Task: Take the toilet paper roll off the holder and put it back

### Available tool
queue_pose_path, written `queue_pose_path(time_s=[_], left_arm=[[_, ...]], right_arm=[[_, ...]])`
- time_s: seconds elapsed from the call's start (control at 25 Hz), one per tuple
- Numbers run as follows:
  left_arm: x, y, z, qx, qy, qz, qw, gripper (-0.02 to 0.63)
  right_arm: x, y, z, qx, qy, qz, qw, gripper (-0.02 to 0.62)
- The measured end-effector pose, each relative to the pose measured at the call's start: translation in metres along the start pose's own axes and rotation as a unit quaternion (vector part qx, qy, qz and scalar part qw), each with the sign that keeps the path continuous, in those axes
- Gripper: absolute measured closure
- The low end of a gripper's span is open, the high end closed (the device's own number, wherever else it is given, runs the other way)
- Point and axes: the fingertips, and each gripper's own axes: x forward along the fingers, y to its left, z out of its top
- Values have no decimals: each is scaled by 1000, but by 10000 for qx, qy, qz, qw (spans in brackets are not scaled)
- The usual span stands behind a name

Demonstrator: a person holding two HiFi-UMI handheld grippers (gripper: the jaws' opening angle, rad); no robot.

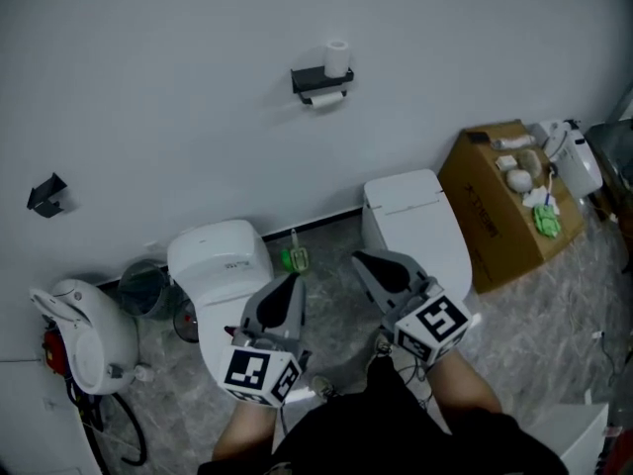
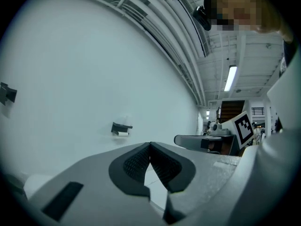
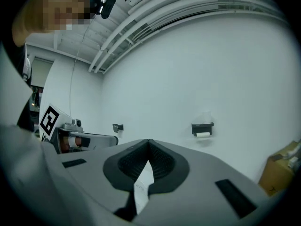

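A black toilet paper holder (image 1: 320,80) hangs on the white wall, with a white roll (image 1: 324,98) in it and a second roll (image 1: 338,57) standing on top. The holder also shows small and far off in the left gripper view (image 2: 121,128) and in the right gripper view (image 3: 202,127). My left gripper (image 1: 294,281) and right gripper (image 1: 359,259) are side by side low in the head view, well short of the wall and pointing level toward it. Both are shut with nothing between the jaws, as seen at the left gripper (image 2: 150,145) and the right gripper (image 3: 149,142).
Two white toilets stand below the holder, the left toilet (image 1: 220,255) and the right toilet (image 1: 415,216), with a green bottle (image 1: 296,257) between them. At the right stands a cardboard box (image 1: 499,206) holding several items. A bin (image 1: 145,287) and another black wall holder (image 1: 46,195) are at the left.
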Motion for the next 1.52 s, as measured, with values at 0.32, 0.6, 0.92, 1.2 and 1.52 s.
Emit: queue_pose_path(time_s=[0.32,0.6,0.92,1.2,1.52], left_arm=[[-8,-42,0,3,-83,-432,9990,603],[1,-74,1,39,-97,-386,9992,603],[21,-125,-7,149,-5,-147,9998,603],[35,-167,-6,309,-4,75,9995,603],[38,-192,-11,372,-11,329,9988,603]], right_arm=[[-55,-6,3,84,34,-619,9980,597],[-83,-22,10,38,-8,-571,9984,597],[-124,-54,6,122,-75,-331,9993,597],[-154,-75,14,327,-340,-17,9989,598],[-174,-88,12,416,-384,213,9982,598]])
